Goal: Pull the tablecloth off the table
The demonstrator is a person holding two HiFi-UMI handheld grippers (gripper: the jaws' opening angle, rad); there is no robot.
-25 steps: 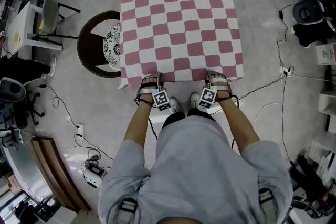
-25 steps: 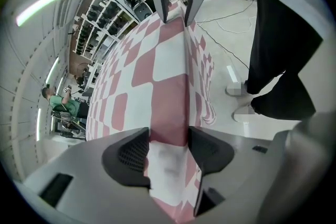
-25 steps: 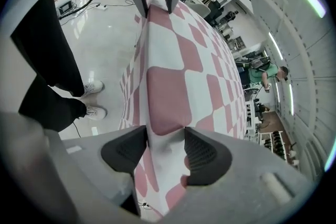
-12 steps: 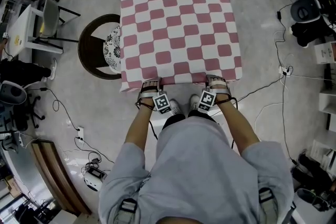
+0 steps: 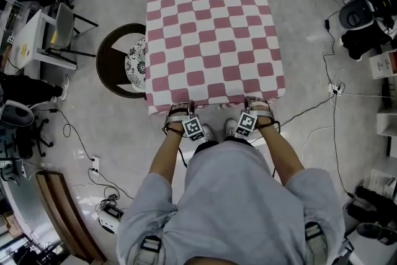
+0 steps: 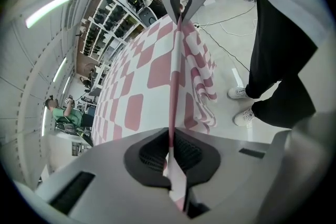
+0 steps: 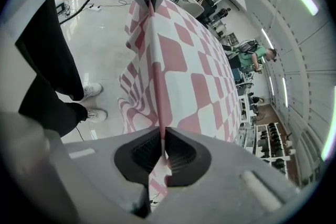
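Right of the round dark chair, the pink-and-white checked tablecloth lies spread over the table. The left gripper has just closed on its near hem, pinching the cloth. Further right, the right gripper has just clamped the same hem.

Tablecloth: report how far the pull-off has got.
Done: left tongs and right tongs have just closed, each pinching the near hem of the checked tablecloth. In hand: that two-point grip. Remaining: the whole pull; the cloth lies spread flat, only its near edge gathered.
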